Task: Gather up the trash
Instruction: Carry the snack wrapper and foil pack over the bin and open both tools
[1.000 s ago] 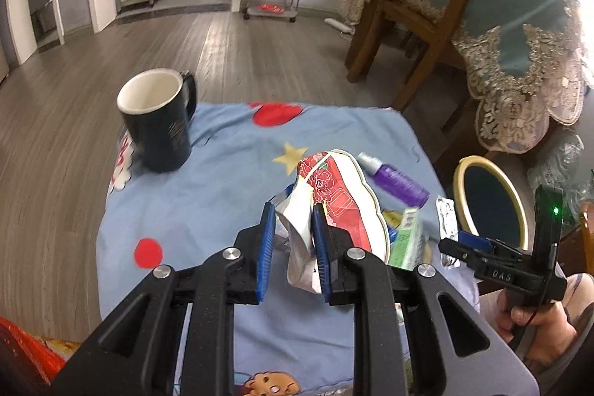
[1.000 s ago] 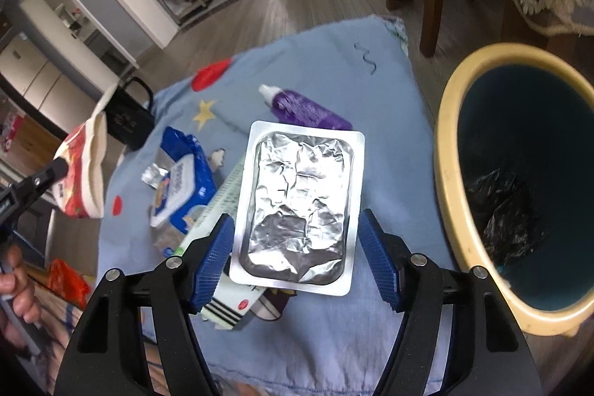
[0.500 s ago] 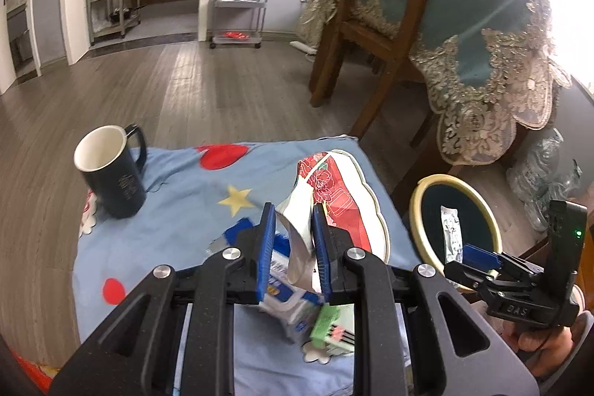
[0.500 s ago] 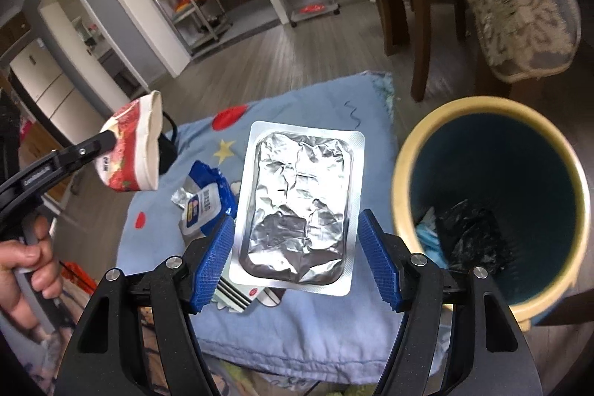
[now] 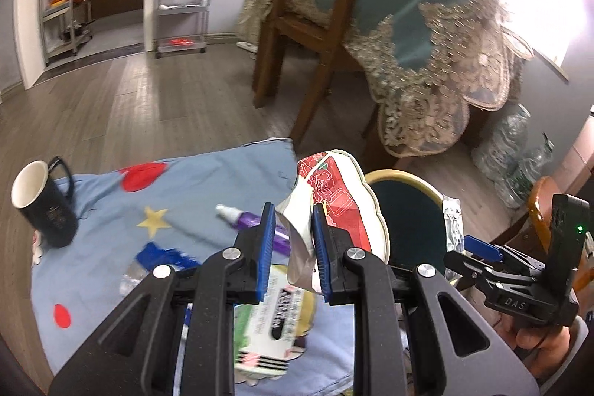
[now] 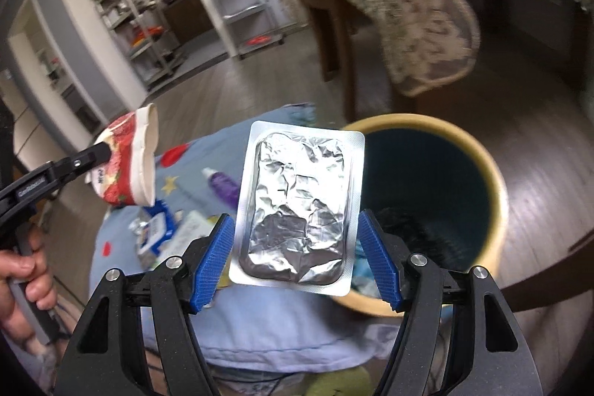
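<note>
1. Left claw point(image 5: 293, 240): blue ribbed pads nearly closed, pinching crumpled red-and-white paper cup point(image 5: 334, 203) held above the worktop edge.
2. Right claw point(image 6: 295, 247): wide, clamped on flat rectangular foil blister pack point(image 6: 297, 210), crinkled silver, beside round yellow-rimmed bin point(image 6: 493, 180).
3. Right tool body reads "DAS".

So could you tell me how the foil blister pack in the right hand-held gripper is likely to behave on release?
The foil blister pack looks thin and light, so it would probably flutter rather than drop straight. Held by its side edges in the right hand-held gripper, it stays flat, suggesting some stiffness. Its crinkled foil likely dents easily.
</note>
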`<state>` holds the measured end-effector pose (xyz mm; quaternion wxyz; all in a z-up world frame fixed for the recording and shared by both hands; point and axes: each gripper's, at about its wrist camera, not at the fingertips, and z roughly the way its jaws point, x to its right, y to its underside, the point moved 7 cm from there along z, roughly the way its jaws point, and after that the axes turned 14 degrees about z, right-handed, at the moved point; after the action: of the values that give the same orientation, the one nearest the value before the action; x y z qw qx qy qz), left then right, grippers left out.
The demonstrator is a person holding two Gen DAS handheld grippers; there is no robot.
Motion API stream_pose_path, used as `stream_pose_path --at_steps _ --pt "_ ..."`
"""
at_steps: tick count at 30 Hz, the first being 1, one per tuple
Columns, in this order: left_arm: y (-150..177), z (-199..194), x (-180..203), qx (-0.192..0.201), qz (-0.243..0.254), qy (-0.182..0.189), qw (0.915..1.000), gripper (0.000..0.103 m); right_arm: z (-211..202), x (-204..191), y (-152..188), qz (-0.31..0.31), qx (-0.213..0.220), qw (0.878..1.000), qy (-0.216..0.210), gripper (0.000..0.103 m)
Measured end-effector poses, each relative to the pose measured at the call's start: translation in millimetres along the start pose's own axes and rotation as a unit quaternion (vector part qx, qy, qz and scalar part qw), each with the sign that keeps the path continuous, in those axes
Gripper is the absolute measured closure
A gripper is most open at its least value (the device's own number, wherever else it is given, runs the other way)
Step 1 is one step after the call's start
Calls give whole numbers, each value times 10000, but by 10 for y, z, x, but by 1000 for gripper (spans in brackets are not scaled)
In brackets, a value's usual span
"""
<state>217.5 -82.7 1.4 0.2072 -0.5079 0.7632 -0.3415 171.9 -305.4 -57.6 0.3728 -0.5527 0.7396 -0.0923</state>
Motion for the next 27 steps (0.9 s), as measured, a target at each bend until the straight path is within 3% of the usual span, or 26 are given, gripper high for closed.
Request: stream_pose_path --at_steps 9,14,27 --pt "-95 260 416 -119 253 221 9994 83 280 503 -59 433 -258 9959 749 33" --pt "-122 400 522 -217 294 269 9990 83 380 636 -46 653 -406 9934 852 31" --pt "-60 980 884 -644 457 371 9962 83 -264 603 -239 890 386 9932 646 21"
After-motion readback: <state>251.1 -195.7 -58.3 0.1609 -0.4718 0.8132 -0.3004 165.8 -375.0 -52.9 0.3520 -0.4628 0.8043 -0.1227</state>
